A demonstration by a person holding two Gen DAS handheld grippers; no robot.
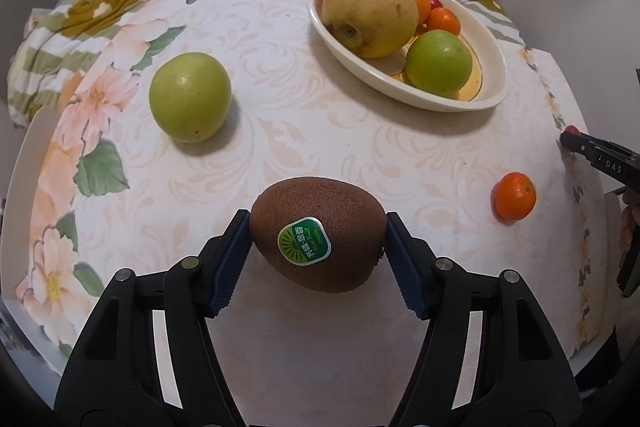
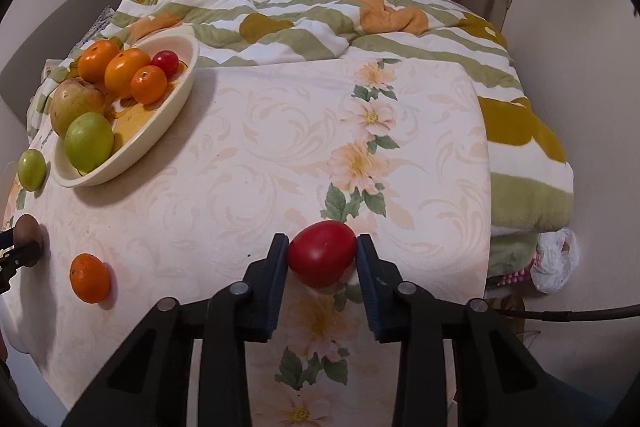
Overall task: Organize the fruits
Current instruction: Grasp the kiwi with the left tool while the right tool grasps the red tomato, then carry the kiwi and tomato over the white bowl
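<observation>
Fruits lie loose around the bowl [image 1: 494, 75] on the counter [image 1: 280, 75]. My left gripper [image 1: 318, 239] clamps the kiwi [image 1: 318, 233] in front of the bowl; my right gripper [image 2: 322, 257] pinches the red tomato [image 2: 322, 253] well to the bowl's right. I should lift both gently, without crushing. Only the left view shows the sticker [image 1: 305, 239].

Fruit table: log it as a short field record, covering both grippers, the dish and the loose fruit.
left gripper: shut on the kiwi, sticker facing the camera
right gripper: shut on the red tomato
dish: cream oval, holds a large yellowish apple, a green fruit, oranges and a small red fruit
loose fruit: green apple and small mandarin, both on the tablecloth
behind table: striped blanket
</observation>
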